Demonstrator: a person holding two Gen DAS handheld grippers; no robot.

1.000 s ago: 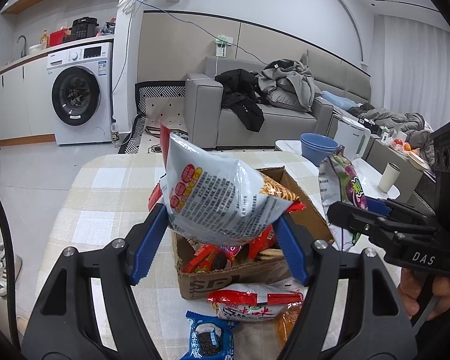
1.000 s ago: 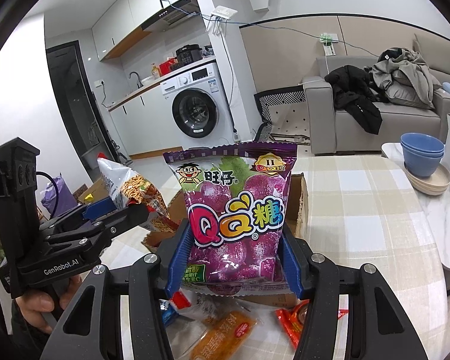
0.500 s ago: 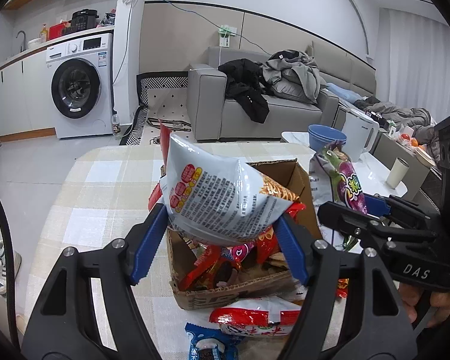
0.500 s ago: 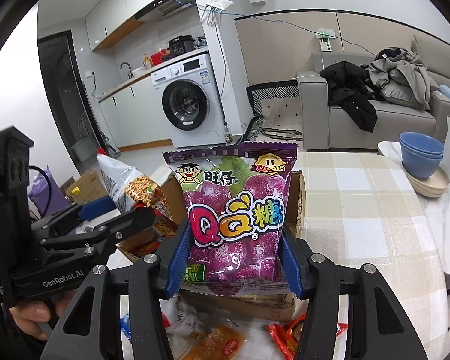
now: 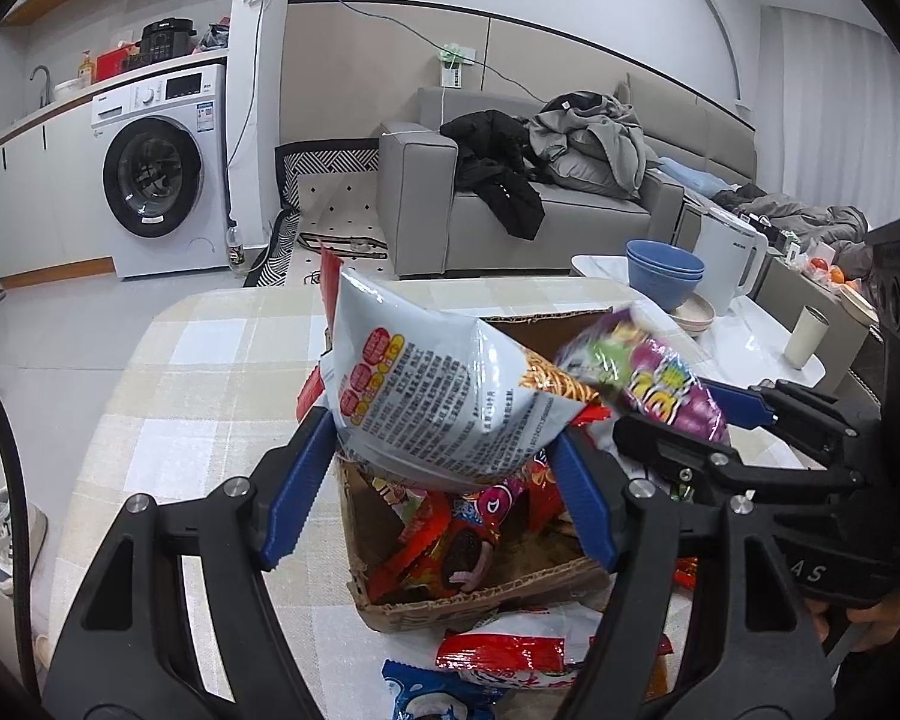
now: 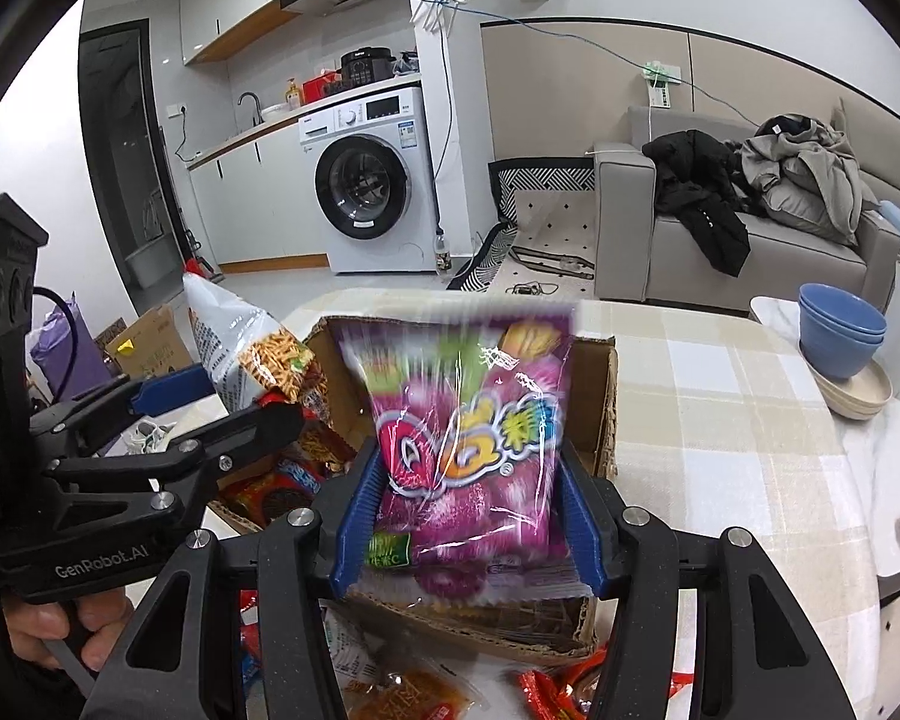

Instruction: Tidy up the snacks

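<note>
My left gripper (image 5: 438, 498) is shut on a white and orange snack bag (image 5: 432, 402), held above the open cardboard box (image 5: 480, 600), which holds several red packets. The bag (image 6: 240, 348) and left gripper (image 6: 210, 402) also appear at the left of the right wrist view. My right gripper (image 6: 465, 531) is shut on a purple candy bag (image 6: 468, 432), held upright and blurred, over the box (image 6: 594, 396). In the left wrist view that purple candy bag (image 5: 654, 384) hangs over the box's right side, between the right gripper's fingers (image 5: 744, 408).
Loose snack packets (image 5: 510, 660) lie on the checked tablecloth (image 5: 198, 396) in front of the box. Blue bowls (image 6: 840, 330) on a beige dish stand at the table's far right, near a white kettle (image 5: 732, 258) and cup (image 5: 807, 336). A hand (image 6: 48, 630) holds the left gripper.
Both grippers have sunk and moved forward over the box with their bags. The purple bag has swung closer to the white bag and now looks blurred.
</note>
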